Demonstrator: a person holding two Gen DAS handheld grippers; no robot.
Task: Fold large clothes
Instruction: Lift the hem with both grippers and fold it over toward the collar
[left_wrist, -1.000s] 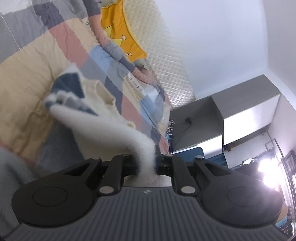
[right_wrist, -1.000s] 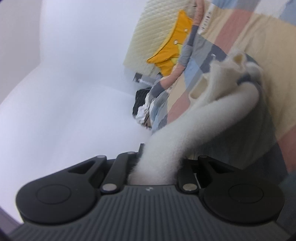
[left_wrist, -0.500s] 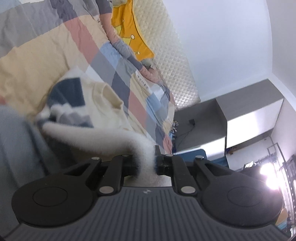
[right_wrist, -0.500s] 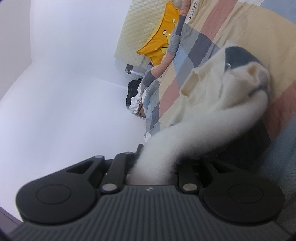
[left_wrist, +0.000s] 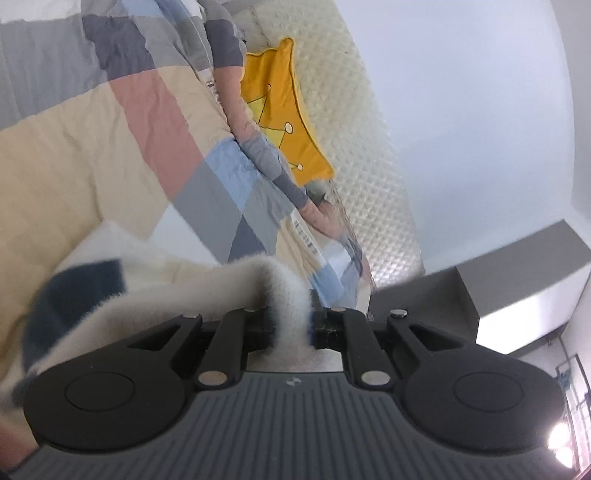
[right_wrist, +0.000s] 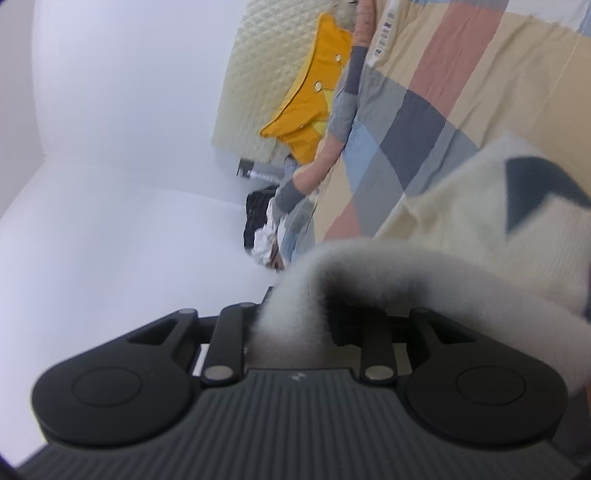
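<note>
Soft, fluffy, light sweater (left_wrist: 229, 284) sags between 2 tools: left tool (left_wrist: 291, 326) clamped on its edge, right tool (right_wrist: 291, 326) loosening, fabric between the jaws.

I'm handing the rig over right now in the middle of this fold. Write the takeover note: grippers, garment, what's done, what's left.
Left gripper: shut on the fuzzy cream sweater, pinching its hem edge.
Right gripper: jaws have just been opening; the sweater edge lies between them, and the grip looks to be loosening.
Garment: cream with navy patches, lying low over the patchwork quilt on the bed; yellow cushion at the headboard.
Done: held edge carried over the body of the sweater.
Left: release both sides, smooth, finish remaining folds.
</note>
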